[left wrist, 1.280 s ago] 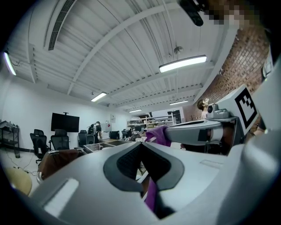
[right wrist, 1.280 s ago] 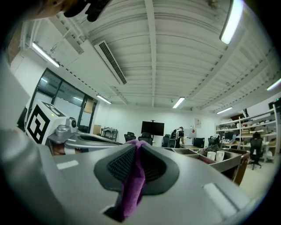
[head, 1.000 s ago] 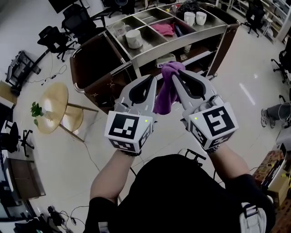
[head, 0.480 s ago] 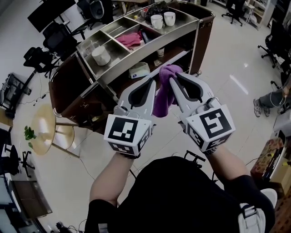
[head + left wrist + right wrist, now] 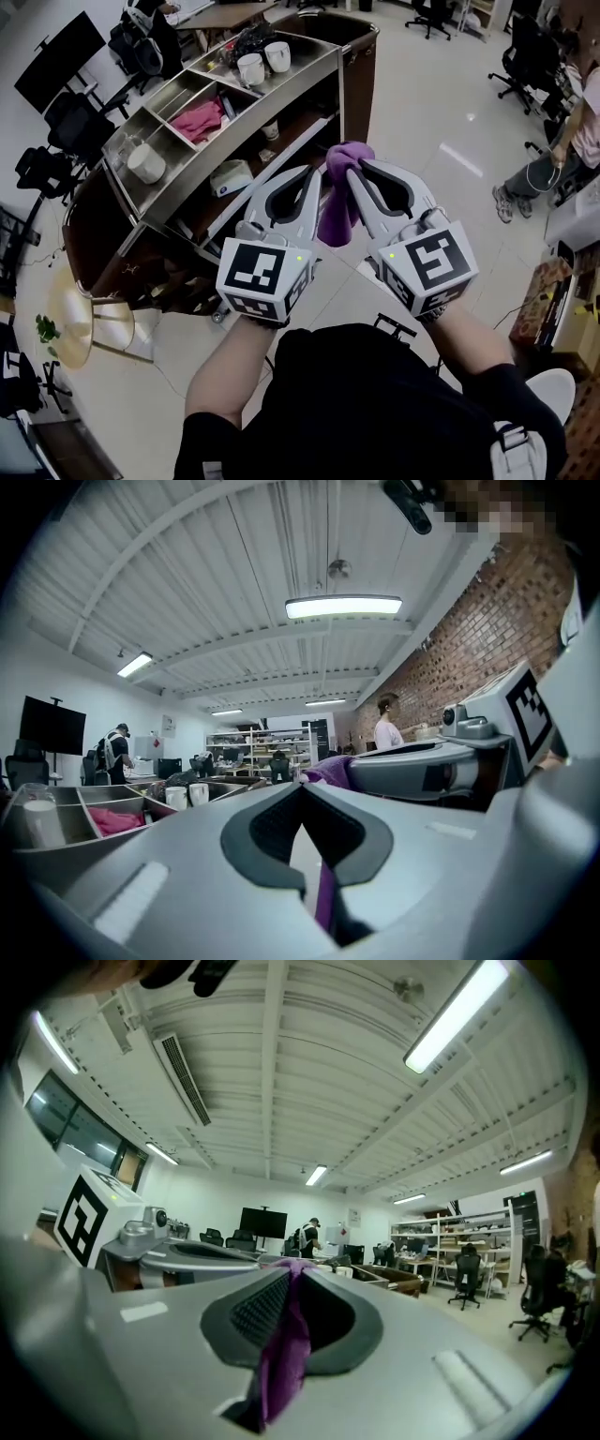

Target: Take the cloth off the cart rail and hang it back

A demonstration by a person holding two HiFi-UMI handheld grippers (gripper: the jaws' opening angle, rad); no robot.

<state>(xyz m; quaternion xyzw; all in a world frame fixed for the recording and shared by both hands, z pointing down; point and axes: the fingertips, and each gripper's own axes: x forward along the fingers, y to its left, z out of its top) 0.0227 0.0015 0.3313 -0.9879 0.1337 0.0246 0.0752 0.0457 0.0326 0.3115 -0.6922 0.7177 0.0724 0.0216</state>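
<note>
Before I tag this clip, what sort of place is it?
Probably an open-plan office or lab workspace: black swivel office chairs, a black screen on a stand, white storage shelving, plus a steel-topped service cart.

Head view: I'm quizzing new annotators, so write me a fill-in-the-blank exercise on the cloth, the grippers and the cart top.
The left gripper and the right gripper are both shut on a ____ cloth.
On the cart top stand ____ white mugs.
The rag lying in a cart compartment is ____.
Missing words: purple; two; pink.
</note>
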